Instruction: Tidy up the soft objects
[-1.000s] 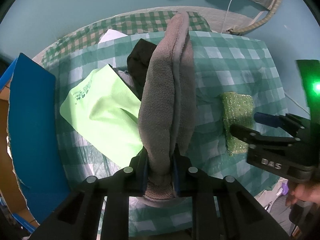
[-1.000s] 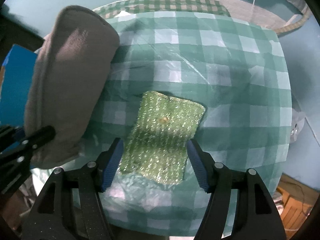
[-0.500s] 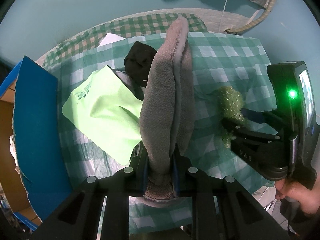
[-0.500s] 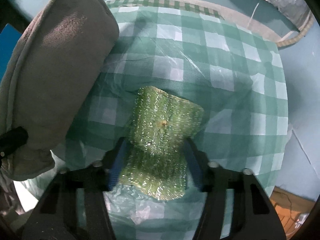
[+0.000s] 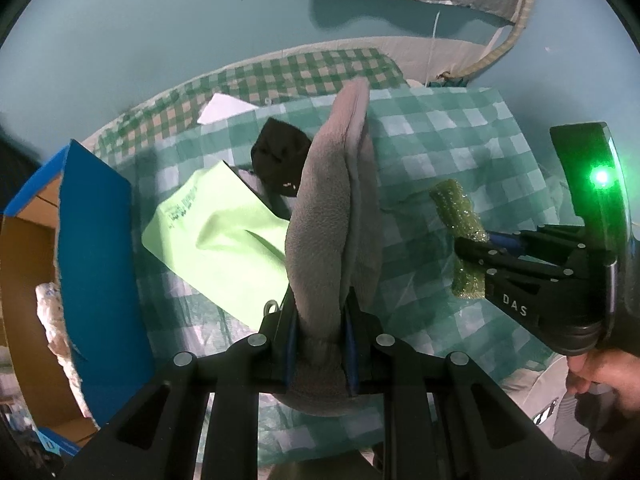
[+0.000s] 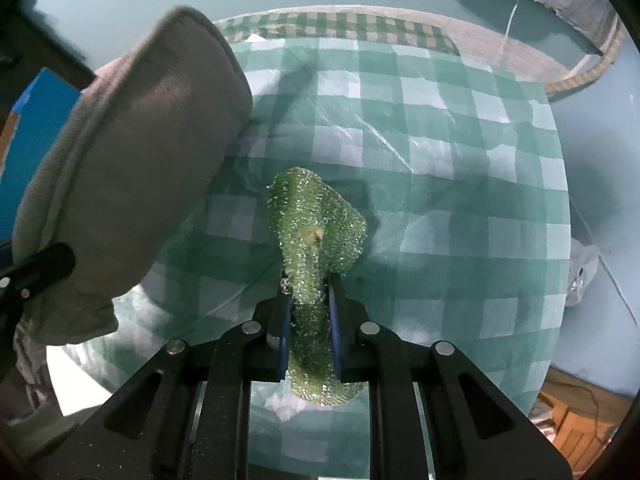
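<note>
On the green-and-white checked tablecloth [image 5: 440,152], left wrist view: left gripper [image 5: 320,320] points steeply down, jaws clamped on the lower end of a folded grey fleece cloth [image 5: 332,208], which stands up out of the pads as a thick fold above the checked tablecloth. Left of the grey cloth, on the tablecloth: a lime-green flat cloth with dark print [image 5: 216,232], partly under the grey fold. A crumpled black fabric piece [image 5: 280,156] sits just above the lime cloth, touching the grey cloth's left edge in this view. A white paper corner [image 5: 224,108] shows further up on the tablecloth. An open blue cardboard box [image 5: 96,248] stands at the tablecloth's left edge. Right of the grey cloth: right gripper [image 5: 480,246], with a green indicator light on its body, grips a glittery green scrub sponge [image 5: 456,212], pinched narrow; a hand [image 5: 604,372] holds the handle. Right wrist view: right gripper [image 6: 308,312] jaws have just been closing and now pinch the green sponge [image 6: 316,224] at its near end, so it buckles into a ridge; whether its far end still rests on the tablecloth [image 6: 440,160] I cannot tell. Grey cloth [image 6: 132,160] fills the left of this view, beside the sponge, not touching it.
</note>
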Demonstrator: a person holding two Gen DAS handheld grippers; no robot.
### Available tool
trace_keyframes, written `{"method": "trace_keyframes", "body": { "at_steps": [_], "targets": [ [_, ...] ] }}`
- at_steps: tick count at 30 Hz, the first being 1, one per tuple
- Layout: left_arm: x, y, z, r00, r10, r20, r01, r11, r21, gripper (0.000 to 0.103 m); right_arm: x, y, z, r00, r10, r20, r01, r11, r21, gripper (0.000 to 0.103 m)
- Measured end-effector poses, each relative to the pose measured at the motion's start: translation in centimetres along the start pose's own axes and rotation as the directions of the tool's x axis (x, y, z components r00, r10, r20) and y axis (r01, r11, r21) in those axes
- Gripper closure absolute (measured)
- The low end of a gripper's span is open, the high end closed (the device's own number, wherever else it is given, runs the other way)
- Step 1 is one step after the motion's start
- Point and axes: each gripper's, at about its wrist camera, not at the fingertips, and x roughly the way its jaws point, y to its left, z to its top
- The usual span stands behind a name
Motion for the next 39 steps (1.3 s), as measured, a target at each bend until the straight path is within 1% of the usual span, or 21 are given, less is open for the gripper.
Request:
{"method": "trace_keyframes", "body": {
  "at_steps": [2,5,14,20,25,29,39],
  "targets": [
    [-0.8,0.1,-0.1,1.0,0.0,0.016,-0.001,1.0,0.009,0.084,-0.2,-0.6,0.0,1.0,0.011,0.007,-0.011,1.0,-0.005,0.089],
    [-1.6,0.3,-0.3,0.999,0.003,0.032,-0.003,1.0,0.02,0.084,-1.1,-0.2,0.3,1.0,0.022,0.018,-0.022,1.0,-0.014,0.089],
    [-4.1,1.1,-1.0,0.997,0.014,0.082,-0.016,0.999,0.031,0.085,-4.1,1.8,0.6,0.997,0.052,0.06,-0.05,0.998,-0.038,0.089],
    [-6.4,1.6,-1.6,0.991,0.031,0.127,-0.037,0.998,0.048,0.085,-6.1,3.4,0.8,0.995,0.058,0.081,-0.053,0.996,-0.066,0.089],
    [-8.2,2.6,-1.8,0.987,0.027,0.156,-0.032,0.999,0.029,0.085,-7.8,4.8,1.1,0.993,0.057,0.1,-0.046,0.993,-0.105,0.089],
    [-9.6,3.9,-2.1,0.982,0.047,0.183,-0.049,0.999,0.006,0.085,-9.0,5.9,1.4,0.992,0.057,0.114,-0.042,0.991,-0.13,0.089],
    [-11.9,8.0,-3.4,0.972,0.094,0.216,-0.076,0.993,-0.092,0.085,-11.5,9.6,2.6,0.985,0.085,0.148,-0.054,0.978,-0.202,0.089]
  ]
}}
